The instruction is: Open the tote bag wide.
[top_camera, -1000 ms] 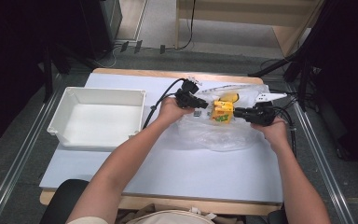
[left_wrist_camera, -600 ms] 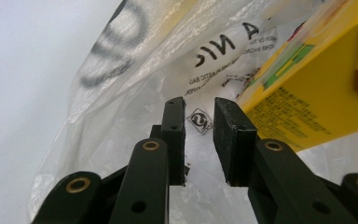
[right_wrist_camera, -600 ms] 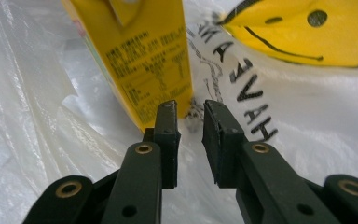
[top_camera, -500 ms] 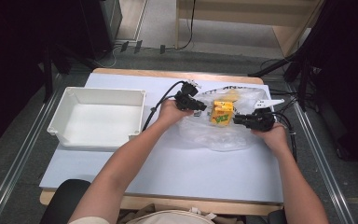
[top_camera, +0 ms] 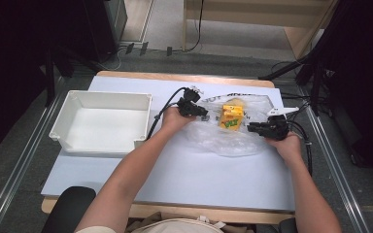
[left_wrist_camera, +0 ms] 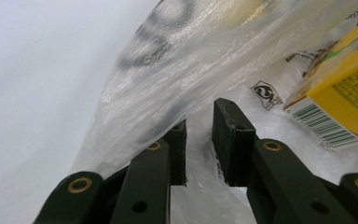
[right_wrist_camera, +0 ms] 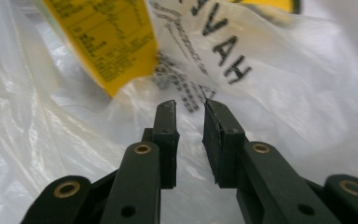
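A clear plastic bag (top_camera: 223, 141) with black print lies crumpled on the pale blue table (top_camera: 199, 179). A yellow carton (top_camera: 232, 117) stands at the bag's middle; whether it is inside the film I cannot tell. My left gripper (top_camera: 205, 116) is at the bag's left edge. In the left gripper view its jaws (left_wrist_camera: 203, 114) stand a narrow gap apart with film (left_wrist_camera: 177, 70) running between them and the carton (left_wrist_camera: 349, 88) to the right. My right gripper (top_camera: 250, 128) is at the bag's right side. Its jaws (right_wrist_camera: 189, 105) are also slightly apart over the film (right_wrist_camera: 284, 93), below the carton (right_wrist_camera: 107, 42).
A white rectangular tray (top_camera: 102, 94) with nothing in it sits on the left part of the table. Black cables (top_camera: 162, 109) trail from both grippers. Bare table surface stretches in front of the bag toward the person.
The right gripper has moved a little toward the person and toward the carton. The left gripper, the carton and the tray stay where they were.
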Available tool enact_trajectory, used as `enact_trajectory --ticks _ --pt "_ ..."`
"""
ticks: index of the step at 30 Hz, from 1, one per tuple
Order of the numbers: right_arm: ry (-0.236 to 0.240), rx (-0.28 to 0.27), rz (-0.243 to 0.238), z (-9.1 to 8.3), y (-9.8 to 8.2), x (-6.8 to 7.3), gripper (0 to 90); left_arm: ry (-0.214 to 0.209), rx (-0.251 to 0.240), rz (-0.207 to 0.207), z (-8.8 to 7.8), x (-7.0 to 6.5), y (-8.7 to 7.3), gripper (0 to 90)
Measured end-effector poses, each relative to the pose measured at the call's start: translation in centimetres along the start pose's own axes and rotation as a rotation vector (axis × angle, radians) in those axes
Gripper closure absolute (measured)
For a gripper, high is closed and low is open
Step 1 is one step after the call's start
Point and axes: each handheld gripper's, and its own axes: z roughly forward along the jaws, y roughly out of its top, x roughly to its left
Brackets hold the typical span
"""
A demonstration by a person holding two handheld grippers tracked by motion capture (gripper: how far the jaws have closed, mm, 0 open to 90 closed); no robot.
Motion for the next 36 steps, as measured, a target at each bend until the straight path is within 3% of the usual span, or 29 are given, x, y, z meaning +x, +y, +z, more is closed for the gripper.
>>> enact_trajectory --ticks 5,10,15,19,23,28,36 --pt "-0.072 0.018 0.037 -0.8 -0.7 -0.4 82.0 0.032 -0.015 -0.006 -0.2 0.5 -0.1 75.5" --pt "-0.168 0.015 0.082 -2.1 -1.5 -1.1 88.5 0.051 -0.018 -0.060 -0.4 1.1 -0.1 79.6" --pt "-0.222 0.002 0.156 -3.4 -2.4 -1.9 90.0 0.091 -0.013 -0.107 -0.8 1.7 -0.2 82.3" --pt "-0.249 -0.005 0.186 -4.3 -3.2 -2.4 90.0 0.114 -0.014 -0.164 -1.2 2.5 -0.3 85.3" --pt "-0.260 -0.011 0.215 -5.1 -3.8 -2.9 90.0 0.140 -0.012 -0.162 -1.3 2.6 -0.4 87.2" --pt "-0.273 -0.015 0.238 -6.0 -4.4 -3.3 90.0 0.150 -0.014 -0.189 -1.4 2.9 -0.4 88.5" --pt "-0.266 -0.044 0.273 -7.2 -5.7 -3.8 90.0 0.169 -0.016 -0.175 -1.4 2.9 -0.4 90.0"
